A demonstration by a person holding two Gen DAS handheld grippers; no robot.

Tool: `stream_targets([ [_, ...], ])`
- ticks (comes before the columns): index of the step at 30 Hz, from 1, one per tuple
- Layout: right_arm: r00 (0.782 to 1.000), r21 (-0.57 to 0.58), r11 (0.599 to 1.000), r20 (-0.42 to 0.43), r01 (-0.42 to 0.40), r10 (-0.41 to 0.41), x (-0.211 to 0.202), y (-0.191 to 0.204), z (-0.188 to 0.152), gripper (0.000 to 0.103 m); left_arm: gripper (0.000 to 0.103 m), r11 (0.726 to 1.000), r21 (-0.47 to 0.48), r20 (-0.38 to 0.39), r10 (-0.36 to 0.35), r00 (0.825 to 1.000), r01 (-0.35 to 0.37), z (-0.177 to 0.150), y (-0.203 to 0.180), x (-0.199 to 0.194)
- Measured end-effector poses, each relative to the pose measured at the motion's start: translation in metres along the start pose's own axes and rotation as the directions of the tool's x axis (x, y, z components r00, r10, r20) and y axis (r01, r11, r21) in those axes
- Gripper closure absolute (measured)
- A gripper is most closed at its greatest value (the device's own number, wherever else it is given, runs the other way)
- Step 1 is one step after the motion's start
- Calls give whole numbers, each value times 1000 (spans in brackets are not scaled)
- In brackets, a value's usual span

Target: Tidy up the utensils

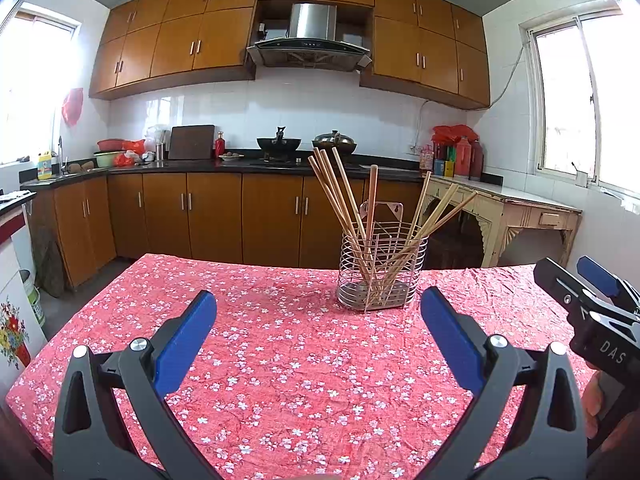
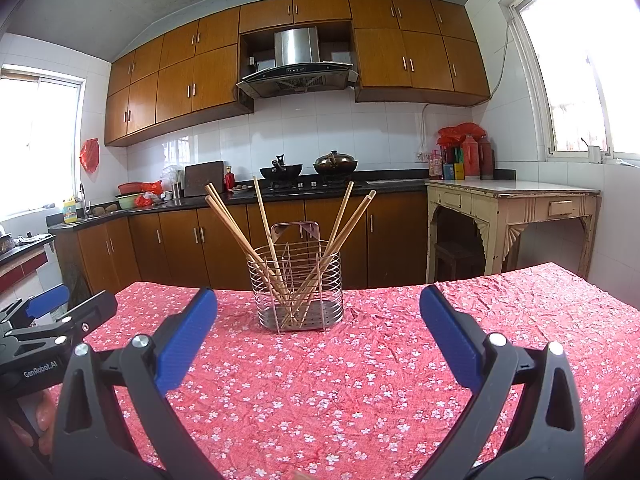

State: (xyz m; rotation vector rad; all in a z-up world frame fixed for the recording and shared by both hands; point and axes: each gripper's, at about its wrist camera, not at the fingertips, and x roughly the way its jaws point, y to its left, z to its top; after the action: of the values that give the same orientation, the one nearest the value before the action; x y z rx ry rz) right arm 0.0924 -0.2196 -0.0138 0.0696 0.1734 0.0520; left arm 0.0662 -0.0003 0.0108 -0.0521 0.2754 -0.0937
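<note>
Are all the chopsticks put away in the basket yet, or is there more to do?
It looks nearly done. The chopsticks stand in the wire basket, fanned out left and right. Both the left gripper and right gripper are open and hold nothing. No loose utensils show on the tablecloth, so nothing visible is left.

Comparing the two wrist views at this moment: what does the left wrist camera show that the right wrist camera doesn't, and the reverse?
Only the left wrist view shows the right gripper from the side, at its right edge. Only the right wrist view shows the left gripper at its left edge, and the cream side table whole. Both share the wire caddy holding wooden chopsticks on the floral tablecloth, with each gripper open and empty.
</note>
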Motion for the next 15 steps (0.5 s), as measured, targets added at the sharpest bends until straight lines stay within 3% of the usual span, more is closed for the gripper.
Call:
stream_targets([
  [15, 1000, 8, 1000, 0, 1, -1, 1, -1, 0, 4, 2, 1000, -15, 21, 5, 1000, -5, 1, 4, -3],
])
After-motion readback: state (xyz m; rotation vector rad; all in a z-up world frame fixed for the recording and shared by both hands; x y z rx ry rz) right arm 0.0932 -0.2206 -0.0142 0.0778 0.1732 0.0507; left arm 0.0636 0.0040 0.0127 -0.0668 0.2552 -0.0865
